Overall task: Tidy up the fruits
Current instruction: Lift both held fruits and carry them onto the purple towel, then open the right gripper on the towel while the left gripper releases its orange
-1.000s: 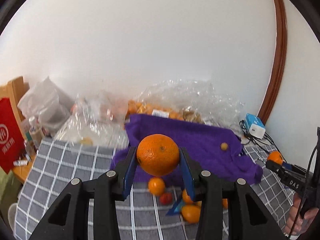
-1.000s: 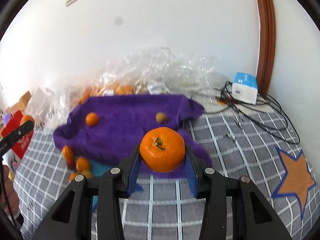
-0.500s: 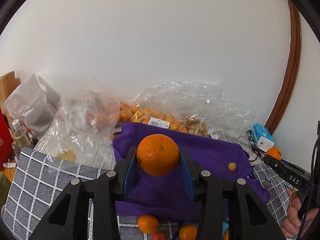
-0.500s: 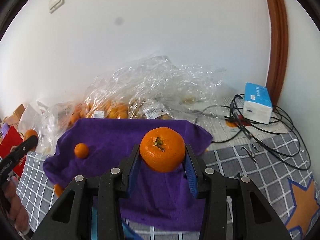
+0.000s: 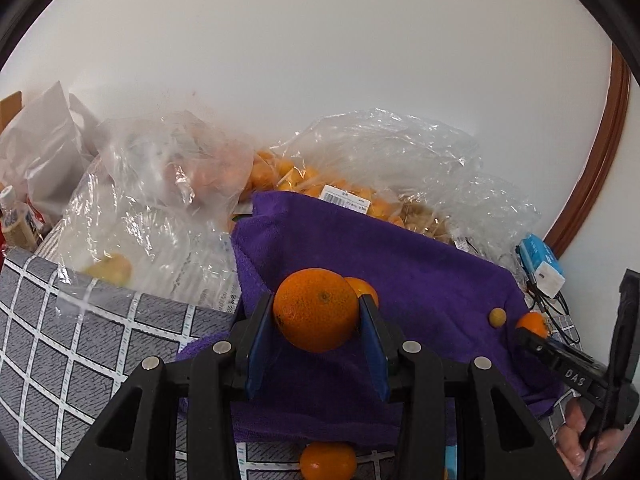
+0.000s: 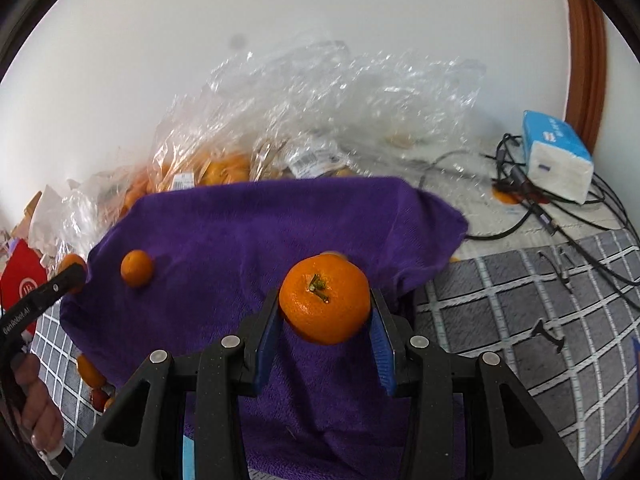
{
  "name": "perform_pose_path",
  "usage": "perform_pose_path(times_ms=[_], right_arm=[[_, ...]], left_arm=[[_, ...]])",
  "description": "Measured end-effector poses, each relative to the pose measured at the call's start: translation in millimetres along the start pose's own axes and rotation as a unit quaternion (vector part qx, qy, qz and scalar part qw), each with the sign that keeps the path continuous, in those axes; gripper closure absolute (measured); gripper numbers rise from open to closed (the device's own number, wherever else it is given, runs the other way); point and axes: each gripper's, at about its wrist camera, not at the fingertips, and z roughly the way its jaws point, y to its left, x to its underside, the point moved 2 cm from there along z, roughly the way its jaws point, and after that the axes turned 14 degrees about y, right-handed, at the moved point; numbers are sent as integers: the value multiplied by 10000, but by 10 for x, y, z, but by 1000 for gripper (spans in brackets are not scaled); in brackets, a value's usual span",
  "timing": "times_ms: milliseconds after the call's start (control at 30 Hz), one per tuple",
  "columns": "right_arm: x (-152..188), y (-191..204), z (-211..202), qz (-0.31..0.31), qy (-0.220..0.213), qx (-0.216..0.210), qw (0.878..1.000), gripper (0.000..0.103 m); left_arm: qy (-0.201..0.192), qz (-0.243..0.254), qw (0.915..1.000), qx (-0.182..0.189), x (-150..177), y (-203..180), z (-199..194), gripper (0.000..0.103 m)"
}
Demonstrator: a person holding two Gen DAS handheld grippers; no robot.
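Observation:
My left gripper (image 5: 316, 316) is shut on a large orange (image 5: 316, 309) and holds it over the purple cloth (image 5: 420, 280). My right gripper (image 6: 325, 312) is shut on a stemmed orange (image 6: 324, 303) above the same cloth (image 6: 248, 240). A small orange (image 6: 137, 267) lies on the cloth's left part; it shows just behind the held orange in the left wrist view (image 5: 365, 286). A small yellowish fruit (image 5: 497, 316) lies on the cloth. The right gripper also shows at the right of the left wrist view (image 5: 532, 326).
Clear plastic bags of oranges (image 5: 352, 196) stand against the wall behind the cloth. More bags (image 5: 140, 216) lie to the left. Loose oranges (image 5: 328, 460) lie on the grey checked tablecloth (image 5: 60, 340). A blue-white box (image 6: 556, 156) and cables (image 6: 560, 216) are at the right.
Both grippers have moved forward and down over the purple cloth, each still holding its orange. The small orange on the cloth now appears close behind the left gripper's orange.

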Motion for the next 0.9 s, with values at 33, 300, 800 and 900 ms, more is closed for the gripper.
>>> perform_pose_path(times_ms=[33, 300, 800, 900], right_arm=[[1, 8, 32, -14, 38, -2, 10000, 61], [38, 82, 172, -213, 238, 136, 9994, 61], [82, 169, 111, -361, 89, 463, 9982, 45], [95, 192, 22, -392, -87, 531, 9978, 37]], left_arm=[[26, 3, 10000, -9, 7, -4, 12, 63], [215, 132, 9993, -269, 27, -81, 138, 63], [633, 235, 9970, -372, 54, -155, 328, 63], [617, 263, 9967, -468, 61, -144, 323, 63]])
